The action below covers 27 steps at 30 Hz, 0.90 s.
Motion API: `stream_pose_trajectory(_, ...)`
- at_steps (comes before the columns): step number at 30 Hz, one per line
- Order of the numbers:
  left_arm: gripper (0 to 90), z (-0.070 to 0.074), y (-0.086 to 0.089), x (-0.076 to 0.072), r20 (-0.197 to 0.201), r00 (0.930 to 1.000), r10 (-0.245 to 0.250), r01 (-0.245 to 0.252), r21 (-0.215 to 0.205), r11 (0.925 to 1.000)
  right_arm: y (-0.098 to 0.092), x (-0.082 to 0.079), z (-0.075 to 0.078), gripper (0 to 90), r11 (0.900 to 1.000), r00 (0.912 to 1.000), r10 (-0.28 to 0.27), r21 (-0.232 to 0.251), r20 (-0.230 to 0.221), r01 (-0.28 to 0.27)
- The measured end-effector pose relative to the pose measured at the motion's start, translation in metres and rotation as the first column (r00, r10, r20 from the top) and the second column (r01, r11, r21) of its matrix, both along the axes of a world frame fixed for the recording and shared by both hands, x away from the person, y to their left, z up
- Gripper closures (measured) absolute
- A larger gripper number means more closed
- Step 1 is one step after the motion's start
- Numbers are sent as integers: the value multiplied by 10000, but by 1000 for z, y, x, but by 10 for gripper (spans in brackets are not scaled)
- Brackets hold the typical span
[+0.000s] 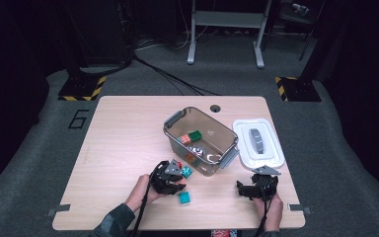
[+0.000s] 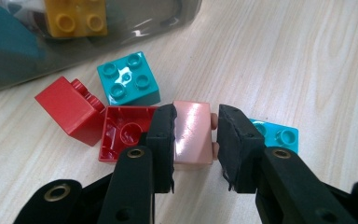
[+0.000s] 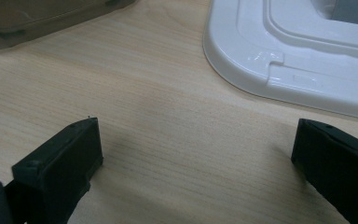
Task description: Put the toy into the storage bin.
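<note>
Left hand-held gripper [image 2: 196, 140] pinches a glossy pale-pink plastic building brick [image 2: 192, 133] between its black jaws, brick lying on its side on the light wood-grain worktop [image 2: 284, 60], studs toward the right jaw. Just left of the jaws: two shiny red plastic bricks [image 2: 98, 123], one showing its hollow underside. Ahead: teal studded brick [image 2: 128, 79]. Right hand-held gripper [image 3: 196, 154] spread wide over bare worktop, smooth white plastic lid [image 3: 284, 51] ahead.

Glossy plastic pink brick [image 2: 193, 133] (smooth) on matt wood-grain table [image 2: 307, 60].
</note>
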<state>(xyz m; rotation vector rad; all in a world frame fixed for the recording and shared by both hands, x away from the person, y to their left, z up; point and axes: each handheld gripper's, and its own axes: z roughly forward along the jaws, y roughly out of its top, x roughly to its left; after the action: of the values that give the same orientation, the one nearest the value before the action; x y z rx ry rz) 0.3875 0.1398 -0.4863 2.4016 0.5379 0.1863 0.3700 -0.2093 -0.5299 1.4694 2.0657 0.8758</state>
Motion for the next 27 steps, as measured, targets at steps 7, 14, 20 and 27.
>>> stream_pose_trajectory(7, 671, 13, 8, 2, 121, 9997, 207, -202, -373, 9991, 0, 0, 0, 11, 10000, 10000, -3, 0, 1, 3)
stream_pose_trajectory(14, 671, 22, 15, 4, 51, 9997, 258, -255, -556, 9981, 0, 0, 0, 11, 10000, 10000, -3, 2, 1, 3)
stream_pose_trajectory(20, 671, 34, 19, 5, 288, 9986, 436, -409, -862, 9954, 0, 0, 0, 11, 10000, 10000, -1, 0, 1, 1)
stream_pose_trajectory(27, 671, 50, 25, 8, 505, 9974, 518, -468, -943, 9944, 0, 0, 0, 11, 10000, 10000, -3, 2, -1, 3)
